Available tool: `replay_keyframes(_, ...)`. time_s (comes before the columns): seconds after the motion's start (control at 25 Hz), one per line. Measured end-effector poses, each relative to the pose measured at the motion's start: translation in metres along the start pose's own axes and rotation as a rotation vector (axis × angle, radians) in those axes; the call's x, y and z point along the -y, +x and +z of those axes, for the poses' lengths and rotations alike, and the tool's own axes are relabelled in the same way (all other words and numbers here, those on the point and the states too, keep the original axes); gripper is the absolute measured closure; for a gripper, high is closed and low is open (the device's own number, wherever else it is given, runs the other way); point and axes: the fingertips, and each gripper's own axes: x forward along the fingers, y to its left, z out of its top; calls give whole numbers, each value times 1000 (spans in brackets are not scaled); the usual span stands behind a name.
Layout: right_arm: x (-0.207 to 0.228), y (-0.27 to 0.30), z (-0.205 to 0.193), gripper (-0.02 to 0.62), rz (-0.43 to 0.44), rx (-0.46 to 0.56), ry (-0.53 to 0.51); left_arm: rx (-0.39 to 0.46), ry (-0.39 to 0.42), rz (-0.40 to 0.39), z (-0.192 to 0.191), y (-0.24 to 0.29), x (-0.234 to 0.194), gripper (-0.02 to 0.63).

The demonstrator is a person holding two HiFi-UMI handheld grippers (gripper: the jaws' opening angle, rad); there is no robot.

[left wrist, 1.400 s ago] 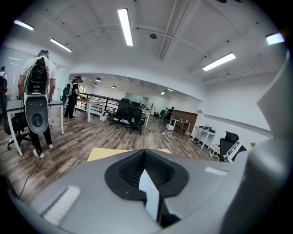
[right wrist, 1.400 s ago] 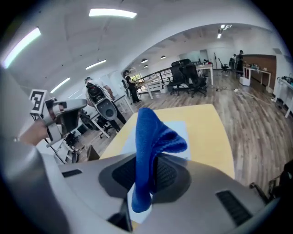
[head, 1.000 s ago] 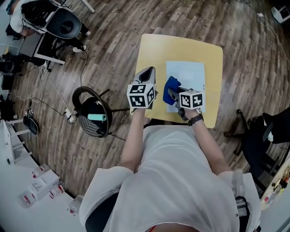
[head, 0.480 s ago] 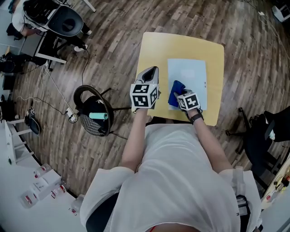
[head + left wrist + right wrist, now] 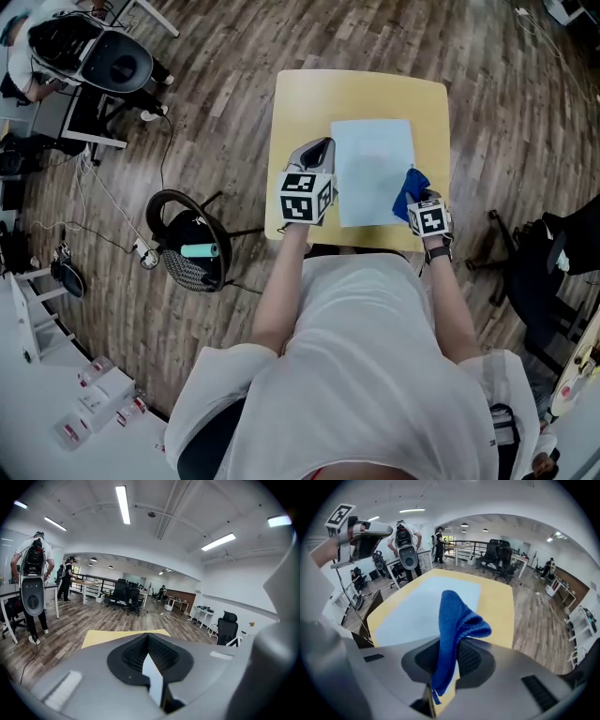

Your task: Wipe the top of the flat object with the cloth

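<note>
We see the right gripper [image 5: 418,201] pinching a crumpled blue cloth [image 5: 410,188] at the right edge of the pale blue flat sheet [image 5: 370,169] on the yellow square table [image 5: 300,103]. Our left gripper [image 5: 317,150] hovers at the sheet's left edge, jaws pressed together on nothing.

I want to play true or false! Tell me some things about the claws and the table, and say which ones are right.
1. The right claw holds a blue cloth. True.
2. The left claw holds a sponge. False: it is shut with nothing in it.
3. The pale blue sheet lies on a yellow table. True.
4. The cloth sits at the sheet's left edge. False: it is at the right edge.
</note>
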Motion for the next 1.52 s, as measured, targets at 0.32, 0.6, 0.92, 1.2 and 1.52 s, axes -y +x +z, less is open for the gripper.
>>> replay_keyframes(0.32,43,-13,-27,530,-59,14,181,3,3,-37,8,8,13,600)
replay_keyframes(0.6,6,-26,15,529,77,135,232,4,-11,-2,4,1,2,600)
replay_keyframes(0.92,-130,-15,65,530,495,154,156,23,-61,88,3,-17,-27,600)
replay_keyframes(1.2,-209,17,57,530,629,44,24,51,-92,129,9,-38,-48,600)
replay_keyframes(1.52,-166,34,28,529,439,-36,-35,23,-102,113,-1,-30,-42,600)
